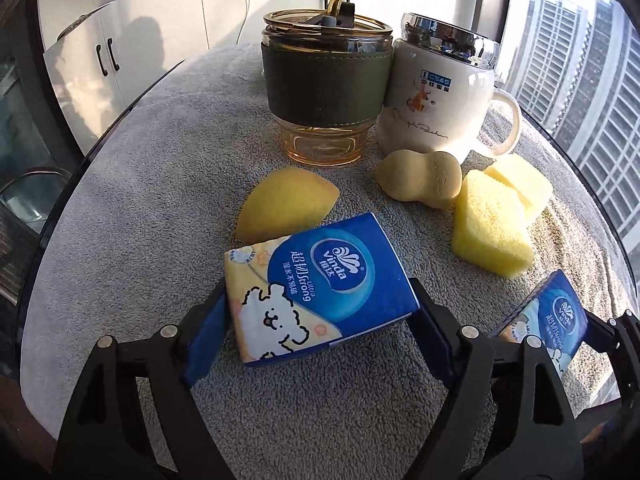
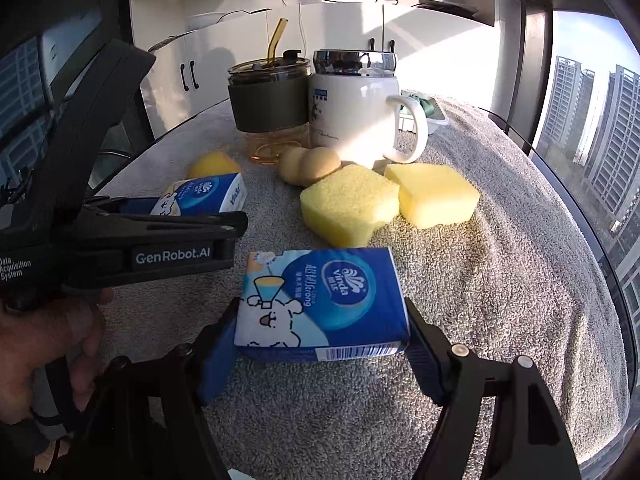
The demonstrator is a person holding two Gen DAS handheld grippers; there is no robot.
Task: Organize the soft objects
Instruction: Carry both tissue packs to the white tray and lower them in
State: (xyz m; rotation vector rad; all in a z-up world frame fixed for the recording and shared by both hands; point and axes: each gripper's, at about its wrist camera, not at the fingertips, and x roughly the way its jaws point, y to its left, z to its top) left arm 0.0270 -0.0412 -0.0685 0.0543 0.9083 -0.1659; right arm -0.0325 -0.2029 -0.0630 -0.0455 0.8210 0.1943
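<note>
Grey towel point(image 2: 500, 280) is covering the table, its front part lying bare. Both grippers are tilting downward: the left gripper point(image 1: 320, 312) is bracketing one tissue pack point(image 1: 320, 284), contact unclear; the right gripper point(image 2: 322, 332) is clamping another tissue pack point(image 2: 320, 304) beside yellow sponges point(image 2: 352, 208).

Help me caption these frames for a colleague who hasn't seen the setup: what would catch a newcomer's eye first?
Two blue tissue packs, one between each gripper's pads: the left pack in the left gripper, the right pack in the right gripper, both on a grey towel. Behind them lie two bright yellow sponges, backed by an amber glass cup and a white mug.
</note>
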